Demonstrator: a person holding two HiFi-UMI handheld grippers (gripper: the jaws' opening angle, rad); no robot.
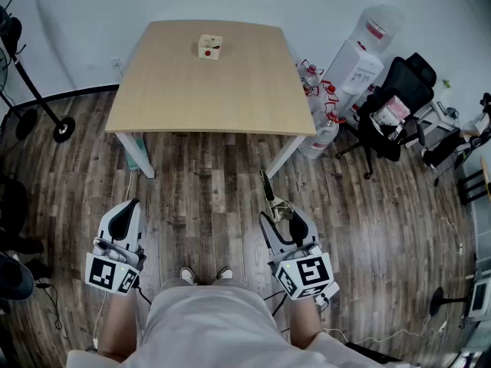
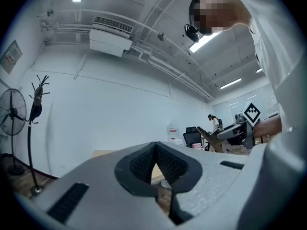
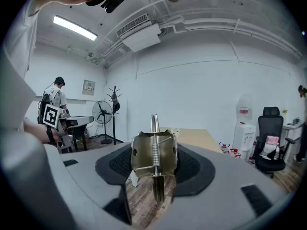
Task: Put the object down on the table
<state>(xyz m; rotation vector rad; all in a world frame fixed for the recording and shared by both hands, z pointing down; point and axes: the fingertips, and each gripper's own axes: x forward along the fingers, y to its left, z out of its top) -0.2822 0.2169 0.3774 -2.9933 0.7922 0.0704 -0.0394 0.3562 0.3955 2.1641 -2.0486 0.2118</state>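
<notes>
Metal clip [image 3: 153, 153]: not yet down, carried over the floor | desk [image 1: 230, 98]: well ahead, mostly bare, room to place | right gripper [image 1: 281, 221]: clamped on the clip's sides to carry it | left gripper [image 1: 127, 210]: closed, empty, I judge it unneeded | small box [image 1: 209, 47]: near far desk edge.

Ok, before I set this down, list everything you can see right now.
table: one, light wood, ahead centre
small box: one, cream with red spot, table's far side
water dispenser: one, white, right of table
water jugs: several, clear with red caps, floor by dispenser
office chair: one, black, far right
standing fan: one, black, left of the table
metal spring tool: one, silver, gripped low right
shoes: two, white-toed, bottom centre
left gripper: one, grey, jaws together, empty
right gripper: one, grey, shut on the tool
</notes>
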